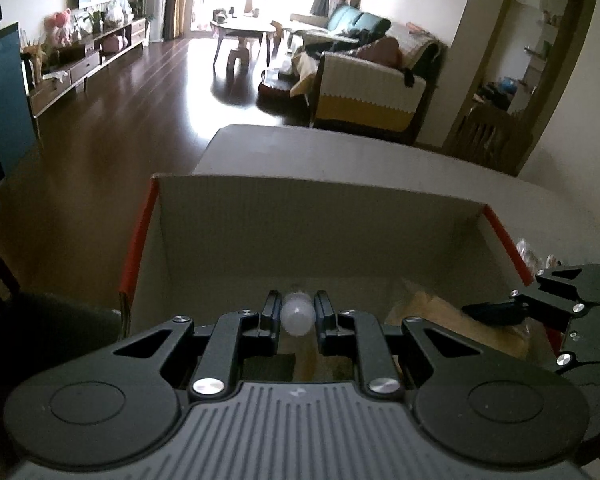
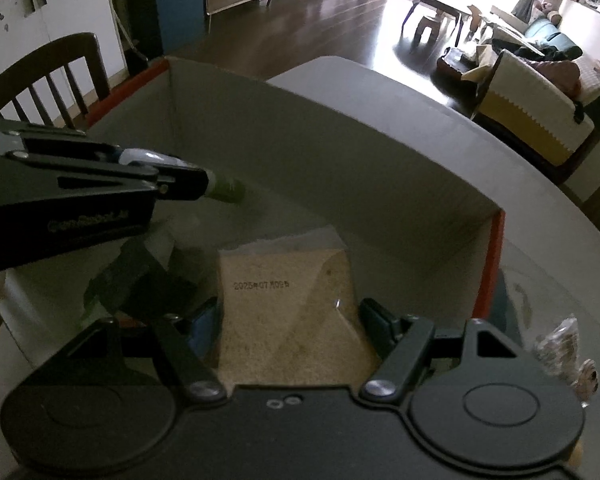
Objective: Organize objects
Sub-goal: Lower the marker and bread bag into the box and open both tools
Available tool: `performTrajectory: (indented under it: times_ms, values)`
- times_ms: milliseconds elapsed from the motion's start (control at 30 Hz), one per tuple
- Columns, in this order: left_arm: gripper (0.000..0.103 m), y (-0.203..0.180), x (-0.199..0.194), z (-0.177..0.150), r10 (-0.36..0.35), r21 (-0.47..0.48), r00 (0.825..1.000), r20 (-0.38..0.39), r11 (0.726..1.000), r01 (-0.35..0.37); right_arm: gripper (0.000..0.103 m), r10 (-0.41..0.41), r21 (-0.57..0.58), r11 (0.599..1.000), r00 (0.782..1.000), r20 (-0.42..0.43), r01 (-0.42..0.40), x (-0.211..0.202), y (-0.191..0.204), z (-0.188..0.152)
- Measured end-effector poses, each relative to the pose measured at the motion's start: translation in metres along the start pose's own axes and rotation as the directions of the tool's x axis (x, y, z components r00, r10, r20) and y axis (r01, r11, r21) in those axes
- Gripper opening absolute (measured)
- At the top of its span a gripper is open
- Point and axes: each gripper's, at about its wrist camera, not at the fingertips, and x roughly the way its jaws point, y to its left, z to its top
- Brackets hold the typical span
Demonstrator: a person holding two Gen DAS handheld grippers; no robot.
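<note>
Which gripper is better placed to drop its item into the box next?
Left, likely. The left gripper is shut on the small bottle above the cardboard box; the right gripper is open around the tan packet.

Left claw [image 1: 298, 314]: fingers close together, clamped on a small whitish bottle [image 1: 297, 315] at lower centre of its own view. In the right wrist view it enters from the left edge, pointing right. Right claw [image 2: 288, 320]: fingers spread wide at lower centre of its view, straddling a tan packet [image 2: 288, 300]; contact with the packet cannot be judged.
</note>
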Motion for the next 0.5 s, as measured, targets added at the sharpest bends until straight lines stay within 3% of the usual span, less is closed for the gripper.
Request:
performTrajectory:
  times_ms: [267,500]
  values:
    - [0.016,0.003,0.002,-0.003,0.007,-0.006,0.998,-0.055,1.0,-0.008,0.074,0.018,0.014,1.0,1.0,-0.018,-0.018,-0.004,-0.003,-0.005]
    - [0.016,-0.002,-0.003,-0.004,0.017,0.007,0.998,-0.054,1.0,-0.017,0.075,0.048,0.014,0.999,0.999,0.014,-0.049,-0.02,-0.006,-0.009]
